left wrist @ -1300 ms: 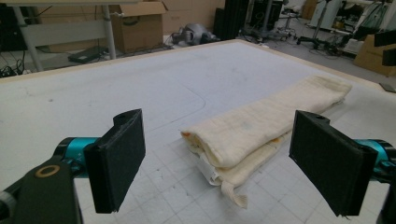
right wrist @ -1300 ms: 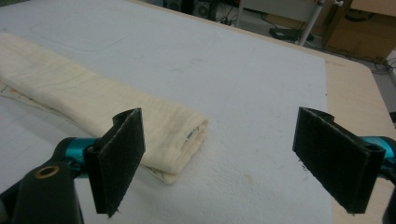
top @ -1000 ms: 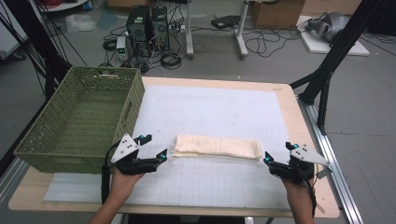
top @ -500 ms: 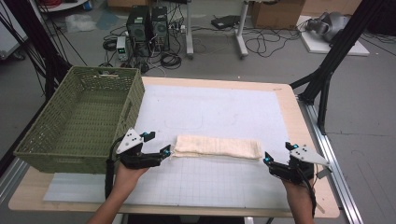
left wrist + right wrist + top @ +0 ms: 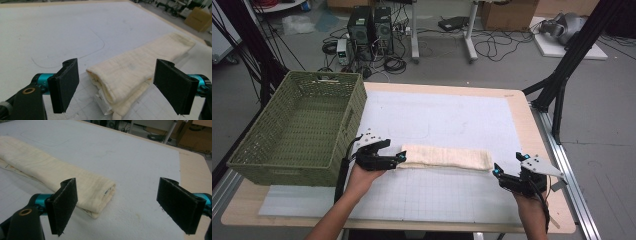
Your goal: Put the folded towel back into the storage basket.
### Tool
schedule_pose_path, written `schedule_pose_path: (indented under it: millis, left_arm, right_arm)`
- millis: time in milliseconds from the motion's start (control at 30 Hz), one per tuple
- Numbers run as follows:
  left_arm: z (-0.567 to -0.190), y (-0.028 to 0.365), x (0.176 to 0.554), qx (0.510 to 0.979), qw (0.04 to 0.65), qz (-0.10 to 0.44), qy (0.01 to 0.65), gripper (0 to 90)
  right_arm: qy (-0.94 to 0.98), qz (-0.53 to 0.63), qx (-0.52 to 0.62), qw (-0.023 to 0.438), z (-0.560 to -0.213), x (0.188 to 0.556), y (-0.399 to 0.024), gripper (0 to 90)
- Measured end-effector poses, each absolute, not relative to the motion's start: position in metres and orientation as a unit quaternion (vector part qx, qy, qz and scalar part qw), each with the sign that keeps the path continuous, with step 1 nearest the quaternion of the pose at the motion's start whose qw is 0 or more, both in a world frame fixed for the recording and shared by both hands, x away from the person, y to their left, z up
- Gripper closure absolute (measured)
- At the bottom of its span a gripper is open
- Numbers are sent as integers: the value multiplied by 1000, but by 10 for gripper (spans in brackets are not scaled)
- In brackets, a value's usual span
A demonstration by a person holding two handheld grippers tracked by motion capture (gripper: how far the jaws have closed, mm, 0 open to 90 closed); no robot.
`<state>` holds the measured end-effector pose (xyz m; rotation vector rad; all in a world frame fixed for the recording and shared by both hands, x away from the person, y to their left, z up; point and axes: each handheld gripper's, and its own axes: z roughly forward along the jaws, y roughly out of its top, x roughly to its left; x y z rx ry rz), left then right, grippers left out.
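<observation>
- A grey floor (image 5: 607, 115) is seen around the table.
- Computer towers (image 5: 371, 25) and tangled cables (image 5: 497, 47) are placed at twelve o'clock.
- A cardboard box (image 5: 507, 14) is set at one o'clock.

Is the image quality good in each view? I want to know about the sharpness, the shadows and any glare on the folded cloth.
High view: soft and a bit grainy, even light, no glare on the cloth. Left gripper view: left claw pads near and slightly soft, cloth weave readable, its far end hazier. Right gripper view: cloth end fairly sharp, faint shadow beneath, background blurred, right claw open.
</observation>
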<state>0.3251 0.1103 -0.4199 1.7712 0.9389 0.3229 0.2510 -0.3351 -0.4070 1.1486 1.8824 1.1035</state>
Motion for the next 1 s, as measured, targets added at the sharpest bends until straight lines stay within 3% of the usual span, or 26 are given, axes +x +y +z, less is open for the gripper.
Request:
schedule_pose_path:
  millis: [700,1000]
  left_arm:
    - [-441,90,353,774,458,112,422,256]
    - [-449,83,352,808,422,115,396,325]
  right_arm:
    - [725,422,436,325,-408,251,-335,155]
    - [728,419,436,324,-409,252,-333,155]
